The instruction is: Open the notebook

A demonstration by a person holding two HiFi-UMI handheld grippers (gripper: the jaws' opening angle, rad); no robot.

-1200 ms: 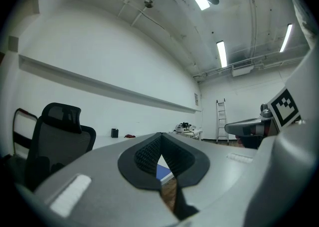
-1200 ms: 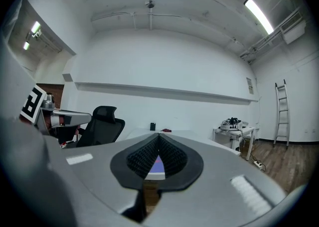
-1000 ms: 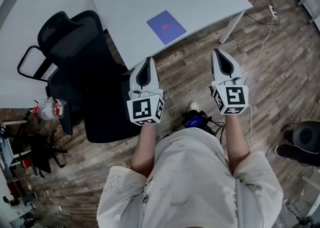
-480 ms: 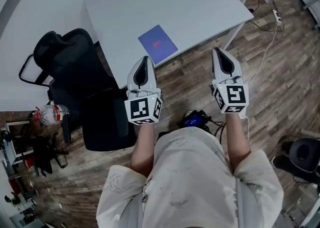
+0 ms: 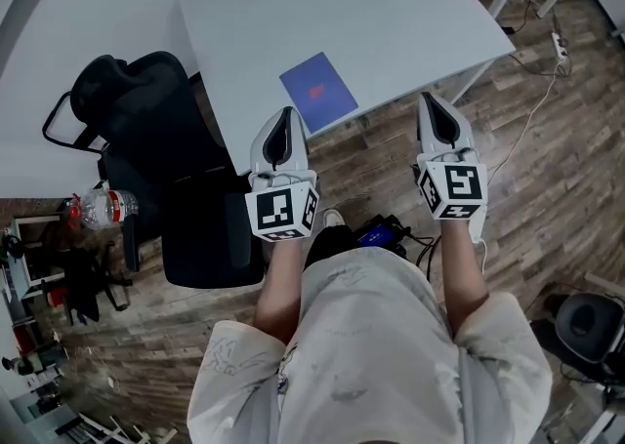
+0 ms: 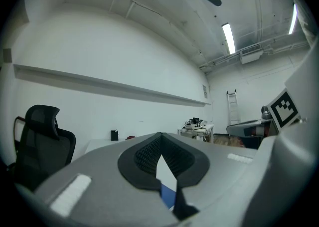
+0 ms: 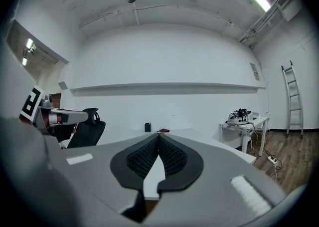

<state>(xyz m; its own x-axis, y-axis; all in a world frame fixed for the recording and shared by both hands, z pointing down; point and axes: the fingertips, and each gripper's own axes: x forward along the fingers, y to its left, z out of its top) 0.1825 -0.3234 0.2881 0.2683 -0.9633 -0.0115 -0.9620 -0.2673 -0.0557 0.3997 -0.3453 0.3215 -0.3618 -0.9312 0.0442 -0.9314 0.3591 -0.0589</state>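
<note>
1 notebook (image 5: 318,93), a flat rectangle with a blue-purple cover, lies closed near the front edge of the smooth white table (image 5: 410,13). Compared with 1 second ago, the table and notebook sit nearer my claws in the head view; the notebook was then well ahead of both.

My left gripper (image 5: 285,115) now shows its tip over the table's front edge, just beside the notebook's near left side, with no contact seen. My right gripper (image 5: 431,100) stops just short of that edge, over the wood-plank floor (image 5: 547,169), to the right of the notebook and apart from it.

Both claws have their jaws together, with ribbed black pads meeting at the tips and nothing between them.

1 black mesh-backed office chair (image 5: 166,140) stands left of the table. 1 clear plastic bottle (image 5: 103,208) lies further left.
</note>
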